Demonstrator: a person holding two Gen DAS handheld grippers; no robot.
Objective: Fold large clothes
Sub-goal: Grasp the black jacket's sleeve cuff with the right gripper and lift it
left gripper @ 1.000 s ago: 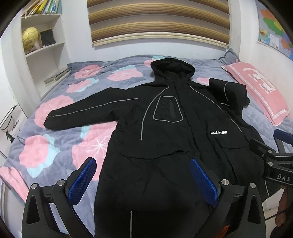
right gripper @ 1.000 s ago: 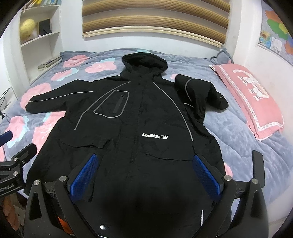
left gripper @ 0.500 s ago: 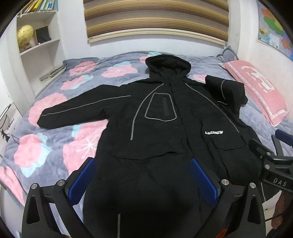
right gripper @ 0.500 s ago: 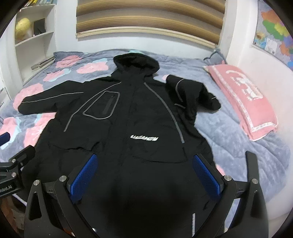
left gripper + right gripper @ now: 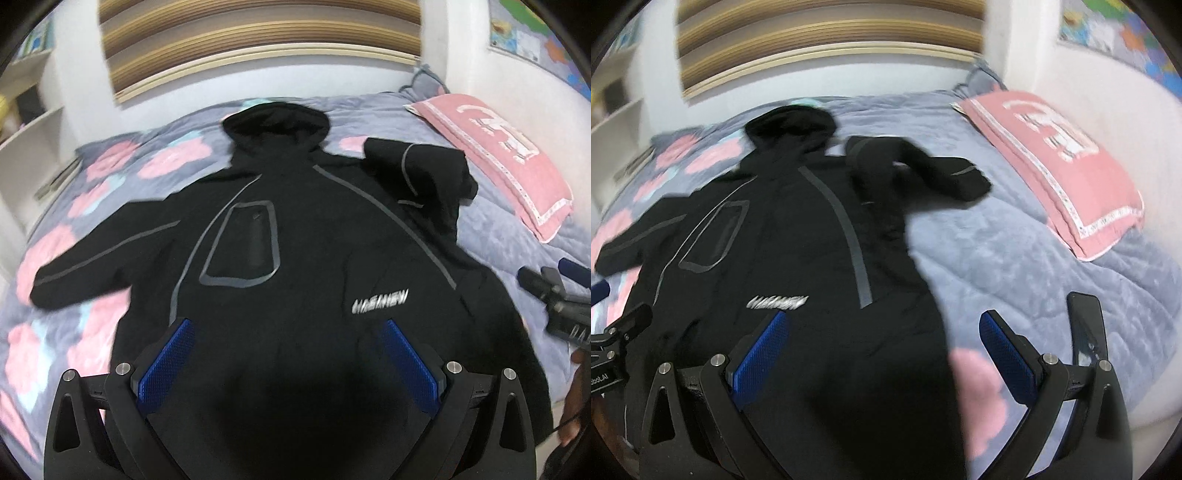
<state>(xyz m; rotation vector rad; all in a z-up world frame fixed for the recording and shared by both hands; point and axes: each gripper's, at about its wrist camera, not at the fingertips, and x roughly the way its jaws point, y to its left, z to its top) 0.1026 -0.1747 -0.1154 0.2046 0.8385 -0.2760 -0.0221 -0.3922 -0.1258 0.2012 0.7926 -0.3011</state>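
Note:
A large black hooded jacket (image 5: 303, 258) with grey piping and a white chest logo lies face up on the bed; it also shows in the right wrist view (image 5: 798, 251). Its left sleeve (image 5: 99, 254) lies stretched out; its right sleeve (image 5: 923, 170) is bunched and folded by the shoulder. My left gripper (image 5: 286, 328) is open and empty above the jacket's lower middle. My right gripper (image 5: 882, 325) is open and empty above the jacket's right hem edge. The right gripper also shows in the left wrist view (image 5: 554, 295).
The bed has a grey-blue quilt (image 5: 1015, 258) with pink flowers. A pink pillow (image 5: 498, 155) lies at the right by the wall. White shelves (image 5: 26, 122) stand at the left. A striped blind (image 5: 258, 40) hangs behind the bed.
Both grippers have moved forward and lower over the jacket. The right gripper has swung to the right, so the jacket now sits left in its view. Both stay open.

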